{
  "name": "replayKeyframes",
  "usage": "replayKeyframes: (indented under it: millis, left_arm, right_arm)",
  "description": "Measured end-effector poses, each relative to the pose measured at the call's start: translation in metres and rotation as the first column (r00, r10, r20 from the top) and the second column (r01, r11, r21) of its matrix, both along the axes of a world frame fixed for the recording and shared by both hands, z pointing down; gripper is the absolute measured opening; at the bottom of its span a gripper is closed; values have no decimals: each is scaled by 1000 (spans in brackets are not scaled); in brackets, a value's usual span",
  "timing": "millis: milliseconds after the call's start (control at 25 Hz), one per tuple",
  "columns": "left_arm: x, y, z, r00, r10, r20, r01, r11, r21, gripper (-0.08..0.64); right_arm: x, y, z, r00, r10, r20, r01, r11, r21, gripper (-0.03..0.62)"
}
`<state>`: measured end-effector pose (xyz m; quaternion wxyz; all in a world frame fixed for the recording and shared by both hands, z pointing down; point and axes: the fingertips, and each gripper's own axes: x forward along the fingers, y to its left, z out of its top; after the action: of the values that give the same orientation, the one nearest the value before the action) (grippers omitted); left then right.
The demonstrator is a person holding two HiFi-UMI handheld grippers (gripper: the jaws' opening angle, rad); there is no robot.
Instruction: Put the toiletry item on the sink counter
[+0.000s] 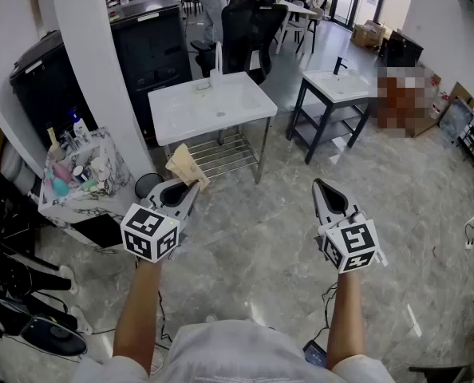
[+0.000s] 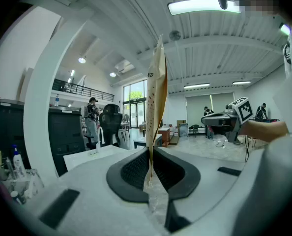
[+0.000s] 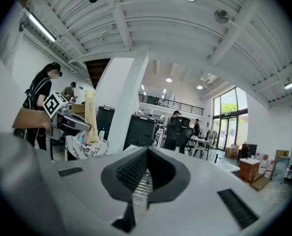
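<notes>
Left claw is clamped tight on the beige sachet, which sticks upright out of it. Right claw is closed on nothing. The white sink table is straight ahead of the left one, so lefty's nearer, I reckon.

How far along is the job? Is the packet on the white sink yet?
Not yet. Done: the beige packet is picked up and pinched upright in the left gripper. In hand: it is up in the air over the floor, short of the white sink counter. Left: carry it over, set it on the counter and let go. The right gripper is shut and empty.
</notes>
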<state>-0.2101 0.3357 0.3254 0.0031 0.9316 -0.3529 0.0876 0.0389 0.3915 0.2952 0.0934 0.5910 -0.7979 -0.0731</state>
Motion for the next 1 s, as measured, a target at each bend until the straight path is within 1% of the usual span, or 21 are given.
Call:
replayKeyframes:
  millis: [120, 320, 520, 680, 800, 880, 1000]
  left_arm:
    - [8, 2, 2, 1000, -3, 6, 3, 1000, -2, 18]
    - [18, 6, 10, 999, -29, 16, 30, 999, -17, 18]
    - [23, 5, 25, 998, -57, 25, 58, 997, -49, 18]
    - [31, -9, 30, 998, -63, 17, 64, 996, -70, 18]
    - [40, -28, 34, 998, -62, 11, 63, 995, -75, 18]
    - [45, -45, 39, 998, -62, 5, 63, 994, -85, 18]
    - [50, -82, 50, 998, -64, 1, 64, 993, -98, 18]
  right_arm:
    - [7, 1, 1, 1000, -11, 6, 11, 1000, 3, -5]
    - [23, 3, 1, 998, -33, 61, 32, 999, 14, -3]
    - [38, 0, 17, 994, -51, 96, 52, 999, -6, -3]
    - [42, -12, 23, 989, -93, 115, 94, 996, -8, -3]
    - [50, -30, 25, 990, -86, 113, 87, 996, 0, -3]
    - [56, -50, 28, 991, -75, 114, 77, 997, -16, -3]
    - [62, -87, 40, 992, -65, 113, 73, 995, -66, -3]
